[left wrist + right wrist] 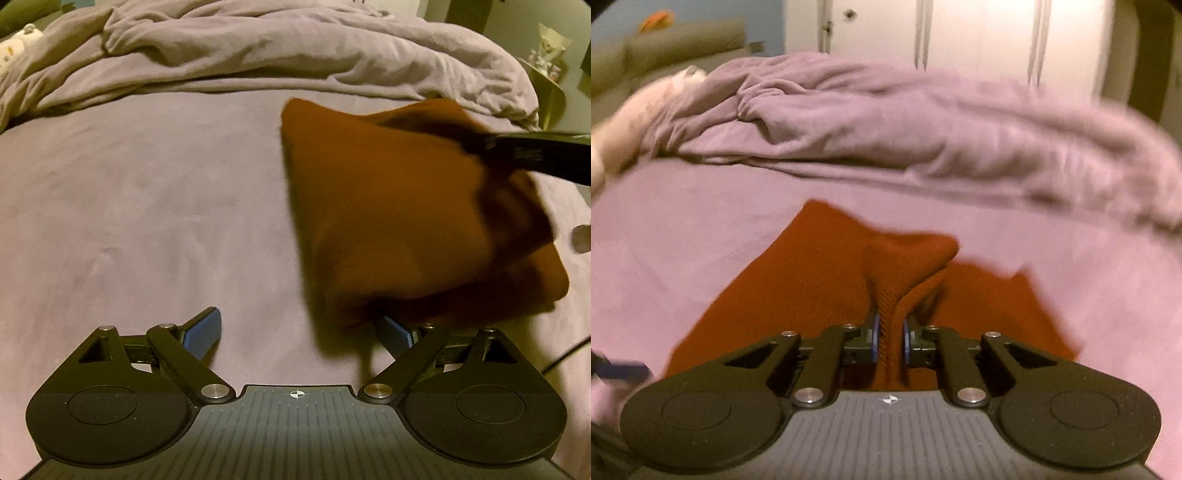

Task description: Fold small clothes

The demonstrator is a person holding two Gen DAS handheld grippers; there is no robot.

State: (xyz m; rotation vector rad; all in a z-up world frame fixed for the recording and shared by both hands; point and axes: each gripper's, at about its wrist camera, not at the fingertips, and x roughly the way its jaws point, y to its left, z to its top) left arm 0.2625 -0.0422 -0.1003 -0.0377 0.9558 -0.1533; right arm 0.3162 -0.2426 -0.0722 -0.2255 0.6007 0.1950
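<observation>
A lilac bed sheet [147, 221] fills both views and serves as the folding surface, flat and bare across its near and left parts. Along the far side lies a bunched duvet [258, 48] of the same colour, well apart from the work; it seems pushed back to leave room. Beyond it, in the right wrist view, stand pale wardrobe doors [979, 33] and, far left, an olive headboard [665, 40].

The rust-orange garment [406, 206] lies on the sheet to the right, partly lifted. The right gripper [889, 339] has its jaws drawn narrow on a pinched ridge of the cloth, which rises from the sheet into the pads like a tent; the grip looks meant to carry that edge over for a fold. In the left wrist view the same gripper shows as a dark blurred arm reaching in from the right over the garment.

The left gripper [299, 332] stands wide and empty, low over the sheet, its right blue pad [397, 332] at the garment's near edge, perhaps touching, likely ready to pin or take that corner. Nothing blocks the fold; the lifted cloth itself hides the garment's right side.
</observation>
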